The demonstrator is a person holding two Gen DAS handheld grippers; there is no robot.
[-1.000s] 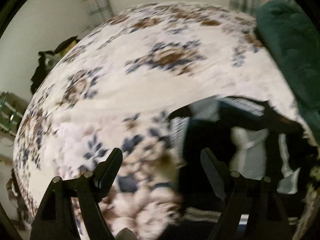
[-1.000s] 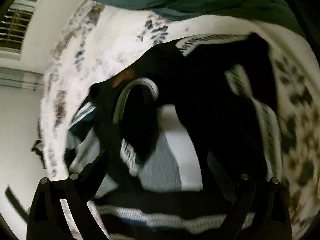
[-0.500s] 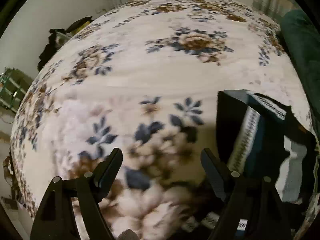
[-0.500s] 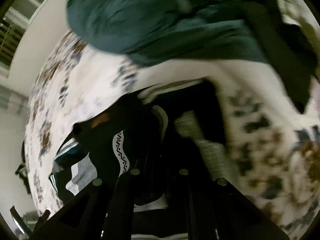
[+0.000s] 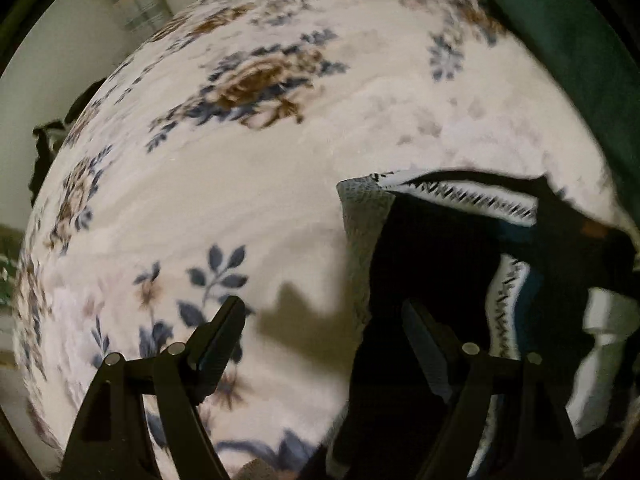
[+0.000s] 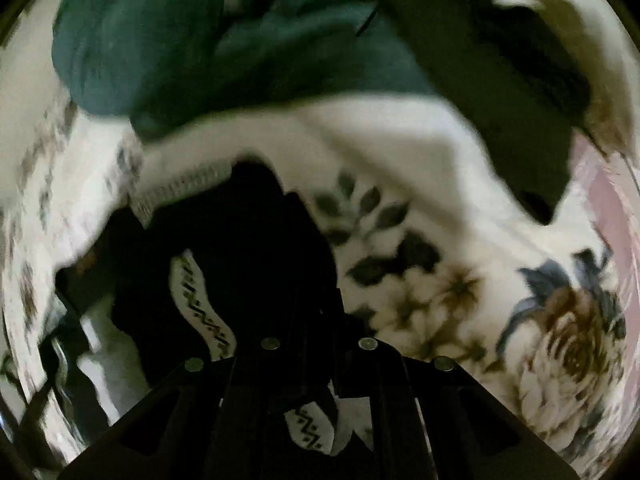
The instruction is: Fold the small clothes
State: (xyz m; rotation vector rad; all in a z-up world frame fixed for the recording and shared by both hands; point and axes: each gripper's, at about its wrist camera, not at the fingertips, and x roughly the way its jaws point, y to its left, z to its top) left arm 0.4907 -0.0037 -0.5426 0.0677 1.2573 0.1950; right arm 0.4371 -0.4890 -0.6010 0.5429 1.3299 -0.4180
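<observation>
Floral blanket (image 5: 248, 184) spread wide; green garment (image 6: 208, 40) heaped beyond. Black patterned garment (image 5: 448, 256) crumpled on blanket. Right gripper (image 6: 316, 320) clamped on its dark fabric; left gripper (image 5: 324, 320) apart, empty, straddling its edge. Risk: one-sided pull bunches cloth, thin pinch slips.
</observation>
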